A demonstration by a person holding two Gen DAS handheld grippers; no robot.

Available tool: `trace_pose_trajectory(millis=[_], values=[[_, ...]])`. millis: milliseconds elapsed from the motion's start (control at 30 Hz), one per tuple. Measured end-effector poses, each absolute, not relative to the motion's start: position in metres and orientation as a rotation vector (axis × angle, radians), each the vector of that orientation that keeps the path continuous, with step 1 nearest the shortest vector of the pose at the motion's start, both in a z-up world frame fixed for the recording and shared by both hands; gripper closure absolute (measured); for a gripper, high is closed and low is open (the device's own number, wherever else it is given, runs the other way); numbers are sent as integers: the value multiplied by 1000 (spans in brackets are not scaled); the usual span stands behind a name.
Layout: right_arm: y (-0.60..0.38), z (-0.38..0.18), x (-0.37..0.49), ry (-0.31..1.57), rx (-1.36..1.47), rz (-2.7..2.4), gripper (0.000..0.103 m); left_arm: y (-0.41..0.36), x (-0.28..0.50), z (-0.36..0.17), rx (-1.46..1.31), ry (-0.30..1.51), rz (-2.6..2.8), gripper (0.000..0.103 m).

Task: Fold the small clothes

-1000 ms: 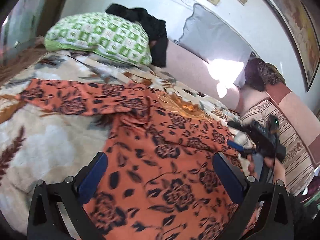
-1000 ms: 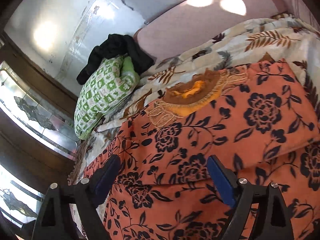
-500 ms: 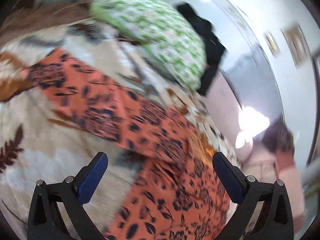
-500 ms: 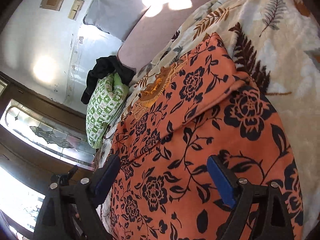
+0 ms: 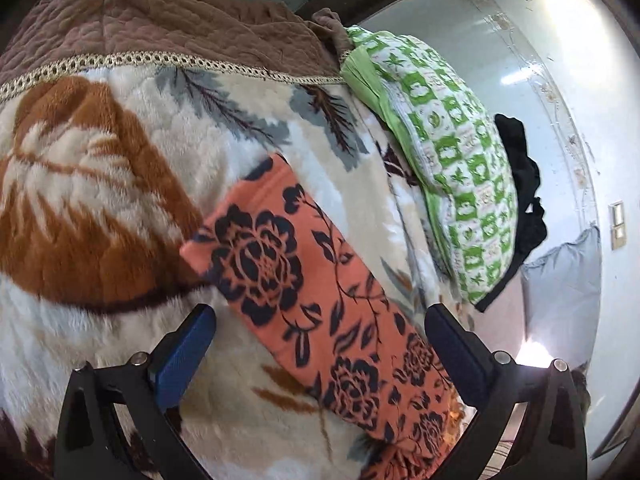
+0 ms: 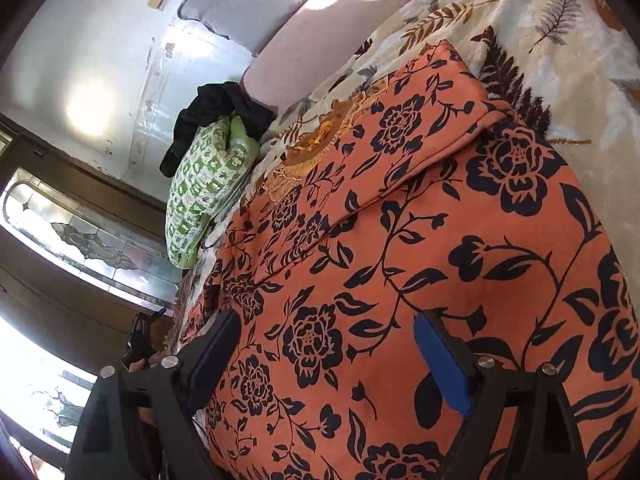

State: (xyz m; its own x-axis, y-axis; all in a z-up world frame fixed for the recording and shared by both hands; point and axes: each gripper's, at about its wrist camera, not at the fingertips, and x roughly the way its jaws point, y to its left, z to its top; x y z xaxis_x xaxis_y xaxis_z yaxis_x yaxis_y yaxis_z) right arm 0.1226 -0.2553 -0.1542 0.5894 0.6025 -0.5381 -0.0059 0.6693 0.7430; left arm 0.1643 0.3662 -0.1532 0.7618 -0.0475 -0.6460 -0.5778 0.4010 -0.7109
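An orange garment with black flowers lies spread on a leaf-patterned blanket (image 5: 92, 184). In the left wrist view its sleeve (image 5: 304, 292) stretches out flat towards the upper left, cuff end near the blanket's middle. My left gripper (image 5: 320, 340) is open and empty, hovering over the sleeve with one finger on each side. In the right wrist view the garment's body (image 6: 400, 248) fills the frame, its right sleeve folded in across the chest below the embroidered collar (image 6: 320, 144). My right gripper (image 6: 324, 348) is open and empty just above the garment's body.
A green and white pillow (image 5: 452, 160) lies at the head of the bed with black clothing (image 5: 524, 196) behind it. A brown quilt (image 5: 160, 16) borders the blanket. The white wall (image 6: 100, 40) and a window with patterned glass (image 6: 80, 240) stand beyond.
My left gripper has swung left from the garment's body out over the spread sleeve. My right gripper has turned and come closer over the body. Both stay open.
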Motion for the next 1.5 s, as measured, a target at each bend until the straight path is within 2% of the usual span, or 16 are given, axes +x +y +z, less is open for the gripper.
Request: trace_pose_trajectory(millis=[33, 100, 133, 167, 300, 567, 700, 867, 1033, 1200, 1300, 1333, 1367, 1400, 1433, 1500], values=[[-255, -154, 123, 879, 766, 397, 13, 368, 167, -154, -1123, 655, 383, 14], [-257, -153, 123, 872, 764, 393, 13, 371, 176, -157, -1118, 686, 397, 61], [-257, -153, 123, 870, 760, 388, 13, 373, 183, -160, -1105, 735, 397, 98], [-258, -153, 123, 869, 759, 385, 13, 376, 185, -161, -1109, 746, 398, 99], [-264, -156, 121, 862, 764, 373, 13, 380, 185, -129, -990, 693, 428, 99], [-280, -161, 116, 829, 822, 368, 13, 378, 175, 12, -664, 485, 431, 100], [-282, -160, 114, 816, 830, 379, 13, 342, 185, 66, -533, 448, 340, 100], [-296, -164, 107, 797, 865, 377, 13, 241, 209, 118, -350, 438, 134, 99], [-315, -161, 98, 754, 920, 368, 13, 115, 228, 140, -212, 442, -86, 99], [-339, -161, 90, 713, 972, 350, 13, -17, 238, 128, -125, 477, -306, 99], [-349, -162, 87, 698, 1006, 331, 13, -93, 249, 86, -76, 592, -403, 98], [-352, -163, 86, 698, 1016, 327, 13, -111, 254, 66, -62, 641, -416, 89], [-355, -163, 85, 697, 1027, 324, 13, -134, 262, 36, -32, 719, -437, 57], [-357, -163, 85, 693, 1034, 321, 13, -149, 269, 7, 13, 813, -455, 39], [-359, -163, 85, 689, 1035, 316, 13, -156, 272, -22, 50, 893, -449, 30], [-363, -161, 83, 684, 1031, 306, 13, -152, 269, -67, 74, 997, -446, 30]])
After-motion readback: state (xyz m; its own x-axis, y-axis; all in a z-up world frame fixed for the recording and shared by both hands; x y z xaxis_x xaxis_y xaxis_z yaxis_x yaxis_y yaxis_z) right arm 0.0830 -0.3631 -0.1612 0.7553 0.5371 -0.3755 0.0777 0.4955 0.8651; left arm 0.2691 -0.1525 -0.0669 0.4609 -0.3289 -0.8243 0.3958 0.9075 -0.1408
